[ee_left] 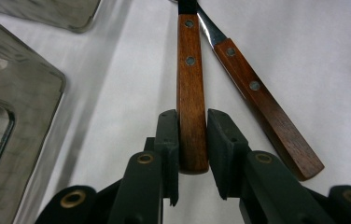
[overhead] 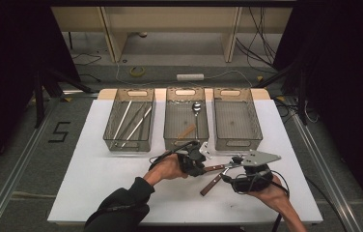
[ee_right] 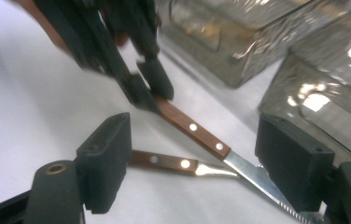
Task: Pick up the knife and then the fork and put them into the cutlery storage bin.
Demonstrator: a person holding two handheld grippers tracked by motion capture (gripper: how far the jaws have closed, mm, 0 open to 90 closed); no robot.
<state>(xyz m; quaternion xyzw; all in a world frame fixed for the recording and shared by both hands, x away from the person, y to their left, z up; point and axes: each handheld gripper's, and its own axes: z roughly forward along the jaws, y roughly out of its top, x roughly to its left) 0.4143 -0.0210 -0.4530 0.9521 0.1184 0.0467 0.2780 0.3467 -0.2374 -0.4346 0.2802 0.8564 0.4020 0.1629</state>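
Table (overhead: 97, 183), white top: three clear bins (overhead: 129, 119) (overhead: 186, 121) (overhead: 236, 121) in a row at far edge; two wooden-handled knives (overhead: 212, 182) (overhead: 214, 167) near front, crossing.

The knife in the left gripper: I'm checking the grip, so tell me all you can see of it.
The knife has a brown wooden handle with two metal rivets and a steel blade, serrated near its tip in the right gripper view. It lies flat on the white table. The left gripper clamps its butt end. Its blade crosses a second wooden-handled utensil. The open right gripper straddles both.
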